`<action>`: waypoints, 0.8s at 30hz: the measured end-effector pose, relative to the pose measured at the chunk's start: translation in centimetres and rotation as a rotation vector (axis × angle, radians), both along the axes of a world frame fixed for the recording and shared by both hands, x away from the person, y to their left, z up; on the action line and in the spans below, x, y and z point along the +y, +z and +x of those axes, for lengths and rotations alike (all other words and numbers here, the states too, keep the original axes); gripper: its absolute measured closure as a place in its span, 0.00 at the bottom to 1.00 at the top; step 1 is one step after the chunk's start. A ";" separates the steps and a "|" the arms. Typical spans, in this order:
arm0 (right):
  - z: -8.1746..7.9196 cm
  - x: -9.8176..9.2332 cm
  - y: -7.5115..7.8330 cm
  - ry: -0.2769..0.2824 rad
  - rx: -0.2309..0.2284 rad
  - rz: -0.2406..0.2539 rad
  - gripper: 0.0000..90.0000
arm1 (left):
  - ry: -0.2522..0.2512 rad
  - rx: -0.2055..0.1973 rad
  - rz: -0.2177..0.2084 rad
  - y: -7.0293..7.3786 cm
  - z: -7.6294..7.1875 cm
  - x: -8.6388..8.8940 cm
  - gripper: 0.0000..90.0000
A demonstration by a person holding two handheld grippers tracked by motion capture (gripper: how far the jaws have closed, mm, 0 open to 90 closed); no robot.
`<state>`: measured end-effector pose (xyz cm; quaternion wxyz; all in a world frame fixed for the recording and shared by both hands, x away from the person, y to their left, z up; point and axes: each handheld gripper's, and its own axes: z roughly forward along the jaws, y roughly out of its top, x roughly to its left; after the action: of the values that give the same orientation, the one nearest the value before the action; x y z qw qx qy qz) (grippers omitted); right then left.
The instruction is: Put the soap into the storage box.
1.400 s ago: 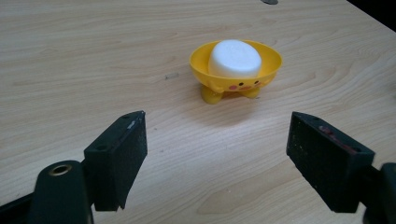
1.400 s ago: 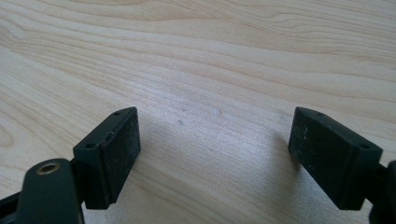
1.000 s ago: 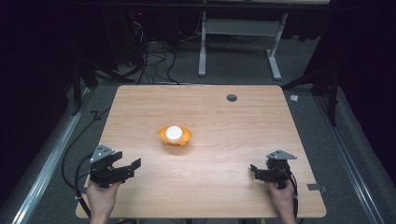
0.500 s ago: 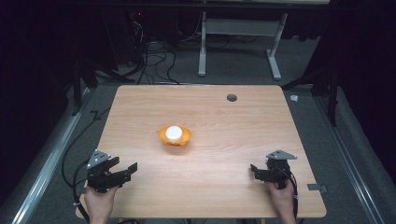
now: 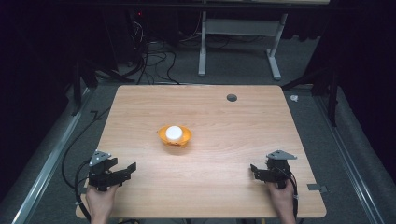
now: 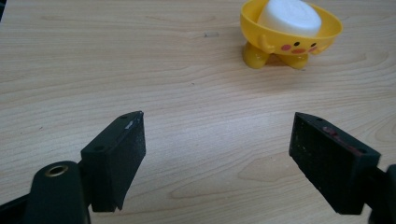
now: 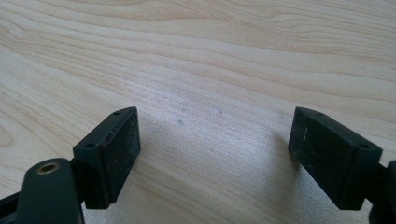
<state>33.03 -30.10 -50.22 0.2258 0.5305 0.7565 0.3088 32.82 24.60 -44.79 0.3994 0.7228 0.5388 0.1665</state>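
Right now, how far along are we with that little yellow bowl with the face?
Nothing looks done yet: the yellow plastic bowl with a face stands mid-table with the white round puck in it, untouched. In hand: nothing; the left gripper and right gripper sit open at the wooden table's near edge. The whole approach and grasp remain.

Yellow bowl [image 6: 290, 28] with pink cheeks, white puck [image 6: 289, 16], pale wood-grain table [image 6: 140, 70], black fingers [image 6: 114, 158]

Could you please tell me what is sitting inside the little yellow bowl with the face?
A white round object sits inside the yellow bowl, rising above its rim. The bowl's wall covers its lower part, so anything beneath it cannot be seen.
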 end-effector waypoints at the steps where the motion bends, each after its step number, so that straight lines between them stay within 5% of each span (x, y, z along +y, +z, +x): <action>1: 0.0 0.0 0.0 0.000 0.000 0.000 0.20 | 0.005 0.003 0.003 -0.2 0.1 -0.1 0.21; 24: 0.0 0.0 0.0 0.002 -0.001 -0.001 0.20 | 0.009 0.026 0.027 -2.9 1.5 -1.9 0.18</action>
<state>33.03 -30.12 -50.23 0.2264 0.5295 0.7570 0.3088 34.28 22.66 -47.72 0.3816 0.7277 0.5450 0.1663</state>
